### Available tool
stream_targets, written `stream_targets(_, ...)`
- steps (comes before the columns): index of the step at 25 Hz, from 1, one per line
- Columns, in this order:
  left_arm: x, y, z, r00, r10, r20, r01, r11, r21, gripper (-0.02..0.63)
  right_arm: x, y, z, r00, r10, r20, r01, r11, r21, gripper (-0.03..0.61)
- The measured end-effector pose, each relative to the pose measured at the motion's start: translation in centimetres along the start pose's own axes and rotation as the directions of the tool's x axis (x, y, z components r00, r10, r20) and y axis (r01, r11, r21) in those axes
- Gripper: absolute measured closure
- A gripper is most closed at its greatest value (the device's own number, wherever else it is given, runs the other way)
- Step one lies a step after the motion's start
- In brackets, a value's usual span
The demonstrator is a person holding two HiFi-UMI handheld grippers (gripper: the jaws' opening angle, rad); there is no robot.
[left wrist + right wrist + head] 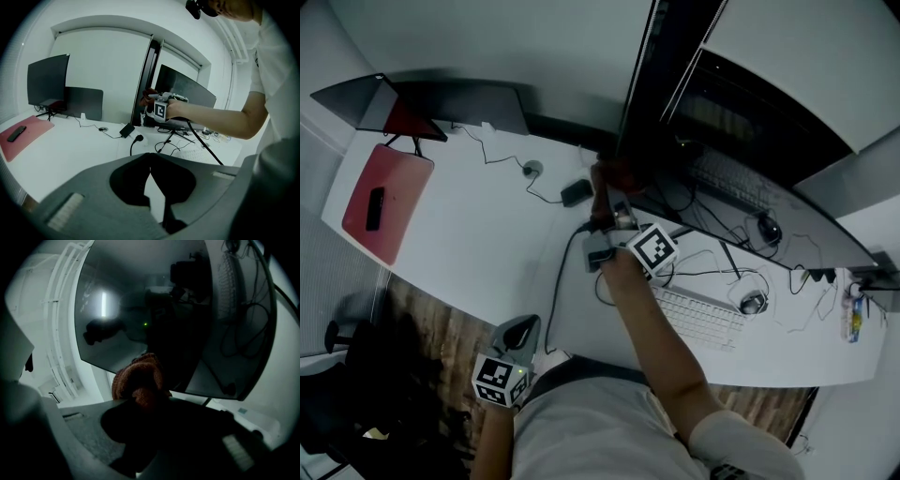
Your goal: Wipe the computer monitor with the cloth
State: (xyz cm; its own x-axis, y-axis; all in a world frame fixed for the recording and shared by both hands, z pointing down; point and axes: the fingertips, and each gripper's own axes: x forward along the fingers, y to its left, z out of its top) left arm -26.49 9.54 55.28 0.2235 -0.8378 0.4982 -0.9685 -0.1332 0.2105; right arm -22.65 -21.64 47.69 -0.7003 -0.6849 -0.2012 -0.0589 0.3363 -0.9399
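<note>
The dark computer monitor [741, 159] stands on the white desk [478, 253]. My right gripper [605, 202] is shut on a reddish-brown cloth [609, 176] and holds it against the monitor's lower left corner. In the right gripper view the cloth [140, 380] bunches out of the jaws against the glossy screen [154, 301]. The left gripper view shows the right gripper [152, 97], the cloth [147, 92] and the monitor [187, 93] from the side. My left gripper [517, 337] hangs low at the desk's front edge, its jaws [150, 183] shut on nothing.
A second monitor [370, 103] stands at the far left behind a red mat [389, 197] with a black device [375, 208]. A power adapter [576, 192], cables, a white keyboard [703, 314] and a mouse [753, 302] lie on the desk. A dark chair [356, 375] stands at lower left.
</note>
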Motion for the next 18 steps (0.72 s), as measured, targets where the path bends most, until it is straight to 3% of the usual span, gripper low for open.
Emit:
stream_targets(5,-0.3,-0.2,-1.1,1.000,0.017,-0.021,-0.017,1.000,-0.013,0.604,-1.5,-4.9,-1.1,0.995,-0.098,-0.034,0.097,0.995,-0.008,0.501)
stream_targets(18,-0.3,-0.6,-3.3,0.997,0.042,-0.070,-0.045,0.998,-0.046,0.604,-3.8,-12.9,-2.0,0.979,-0.187,-0.076,0.185,0.982,-0.033,0.502)
